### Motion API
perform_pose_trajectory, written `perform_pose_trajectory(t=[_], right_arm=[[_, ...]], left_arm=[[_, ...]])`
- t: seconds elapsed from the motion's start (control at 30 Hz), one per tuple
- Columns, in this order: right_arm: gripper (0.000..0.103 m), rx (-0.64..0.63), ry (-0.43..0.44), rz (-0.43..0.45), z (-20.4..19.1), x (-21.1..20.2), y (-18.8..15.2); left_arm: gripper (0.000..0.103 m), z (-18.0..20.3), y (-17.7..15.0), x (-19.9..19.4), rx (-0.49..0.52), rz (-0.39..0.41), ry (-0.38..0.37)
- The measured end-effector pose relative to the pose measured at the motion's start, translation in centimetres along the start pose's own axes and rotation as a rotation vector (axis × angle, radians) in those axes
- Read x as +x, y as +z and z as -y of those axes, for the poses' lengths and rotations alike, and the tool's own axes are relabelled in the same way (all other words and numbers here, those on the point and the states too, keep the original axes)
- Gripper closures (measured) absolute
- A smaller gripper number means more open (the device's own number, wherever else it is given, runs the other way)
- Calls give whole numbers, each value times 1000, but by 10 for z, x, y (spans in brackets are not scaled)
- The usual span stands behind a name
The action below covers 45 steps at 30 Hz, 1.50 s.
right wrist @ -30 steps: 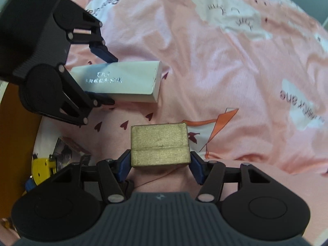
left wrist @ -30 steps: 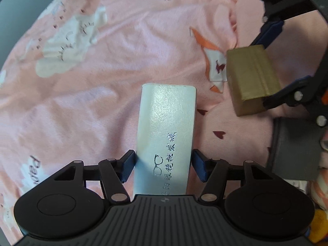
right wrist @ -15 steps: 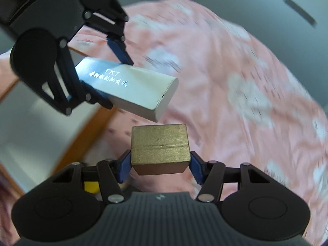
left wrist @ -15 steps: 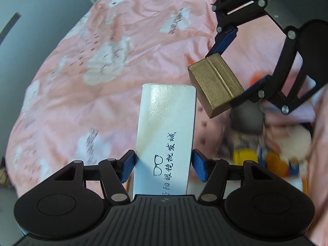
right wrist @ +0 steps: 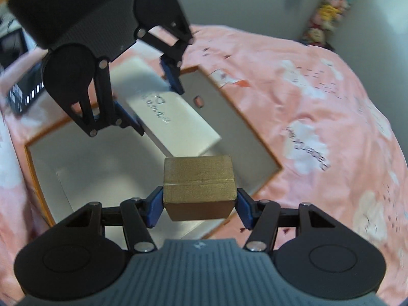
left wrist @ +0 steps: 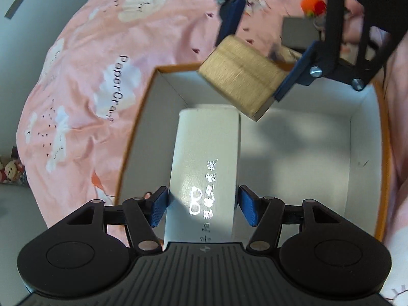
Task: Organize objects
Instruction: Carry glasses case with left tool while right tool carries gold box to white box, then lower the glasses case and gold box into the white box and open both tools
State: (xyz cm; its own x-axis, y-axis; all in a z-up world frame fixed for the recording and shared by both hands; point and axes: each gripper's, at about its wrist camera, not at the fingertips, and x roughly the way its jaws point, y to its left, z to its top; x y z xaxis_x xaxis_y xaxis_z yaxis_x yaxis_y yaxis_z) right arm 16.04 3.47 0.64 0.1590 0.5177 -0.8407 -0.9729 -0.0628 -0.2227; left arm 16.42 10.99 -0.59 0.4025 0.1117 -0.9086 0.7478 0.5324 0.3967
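An open, orange-rimmed cardboard box with a white inside (left wrist: 367, 132) (right wrist: 46, 178) sits on the bed's pink cloud-print quilt (left wrist: 84, 81) (right wrist: 318, 127). Above its opening, the left gripper (left wrist: 202, 205) (right wrist: 150, 97) has its blue fingers (left wrist: 159, 205) pinching a long white rectangular case with silver lettering (left wrist: 206, 163) (right wrist: 176, 119). Just beside it, also over the box, the right gripper (right wrist: 199, 205) (left wrist: 257, 58) clamps a small gold-coloured block, perhaps a box (right wrist: 199, 178) (left wrist: 242, 76). Neither object touches the box floor.

Dim daylight, soft shadows, motion blur, fisheye-bent edges
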Motion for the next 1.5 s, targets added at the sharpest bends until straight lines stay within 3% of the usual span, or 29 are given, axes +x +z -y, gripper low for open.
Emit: perform_pose_trajectory(t=[0.3,0.63,0.93,1.0,1.2,1.33,1.5], right_arm=[[42,-178,18,-69,-6,53,1],[42,-361,10,-139,0,98,7],[43,-398,41,-204,7,110,10],[43,-413,40,-212,7,110,11],[43,-457,24,-204,7,104,12],[43,-430,30,-192,11,105,13],[43,-407,57,-168,14,111,13]], left_arm=[[35,4,-13,51,57,-52,-13],[35,-7,-17,63,42,1,-3],[35,-12,-9,63,26,-39,-49],[35,-13,-6,63,-4,-20,-44],[35,4,-3,66,69,68,-29],[35,7,-2,80,108,-11,-23],[31,7,1,74,70,-13,-39]])
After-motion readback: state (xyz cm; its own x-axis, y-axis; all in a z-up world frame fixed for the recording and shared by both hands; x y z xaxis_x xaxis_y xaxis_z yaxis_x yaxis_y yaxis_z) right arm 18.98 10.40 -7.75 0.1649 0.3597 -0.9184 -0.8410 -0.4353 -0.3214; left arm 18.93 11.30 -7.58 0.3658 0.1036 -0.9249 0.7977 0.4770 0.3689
